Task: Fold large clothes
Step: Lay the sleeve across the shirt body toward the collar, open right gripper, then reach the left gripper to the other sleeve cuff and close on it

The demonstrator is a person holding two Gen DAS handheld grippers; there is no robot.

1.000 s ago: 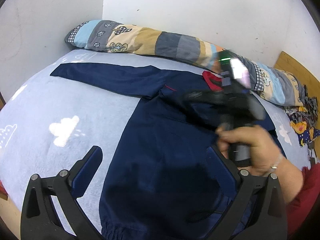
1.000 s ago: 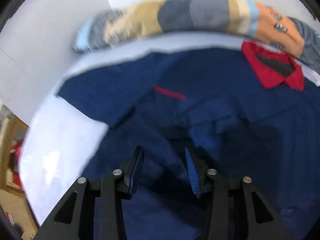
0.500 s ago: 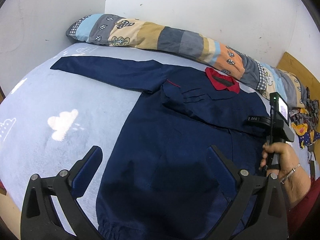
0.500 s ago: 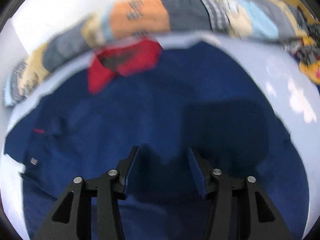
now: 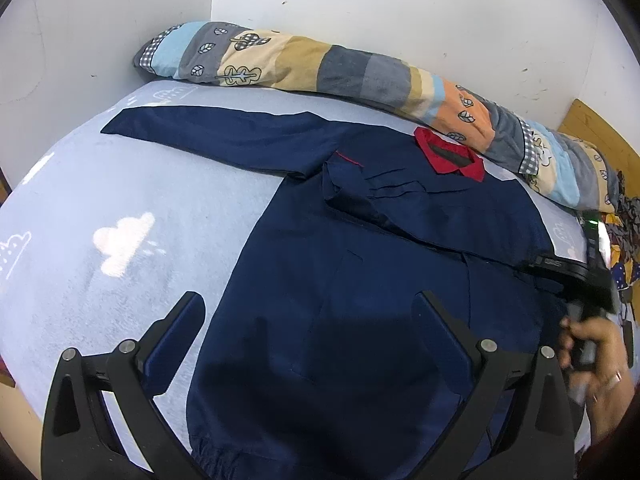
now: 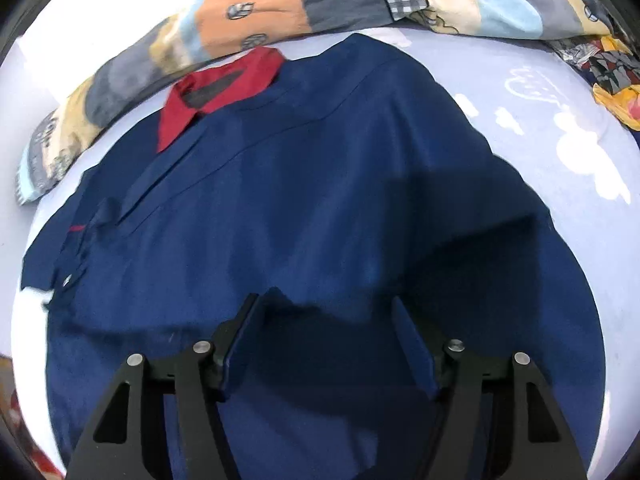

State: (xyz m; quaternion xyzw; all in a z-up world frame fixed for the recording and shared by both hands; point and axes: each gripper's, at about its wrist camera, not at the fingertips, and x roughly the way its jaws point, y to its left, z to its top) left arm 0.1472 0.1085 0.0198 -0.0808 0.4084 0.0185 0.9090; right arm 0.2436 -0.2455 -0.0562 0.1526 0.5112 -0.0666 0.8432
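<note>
While jacket (image 6: 320,184) lies beneath, right claw (image 6: 326,344) (parted, just opening), empty

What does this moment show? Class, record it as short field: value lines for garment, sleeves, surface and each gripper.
garment: navy jacket with red collar, spread flat
sleeves: one folded across the chest, one stretched out
surface: pale blue bedsheet, patchwork quilt along the wall
left gripper: open, empty
right gripper: jaws just opened, nothing between them
</note>
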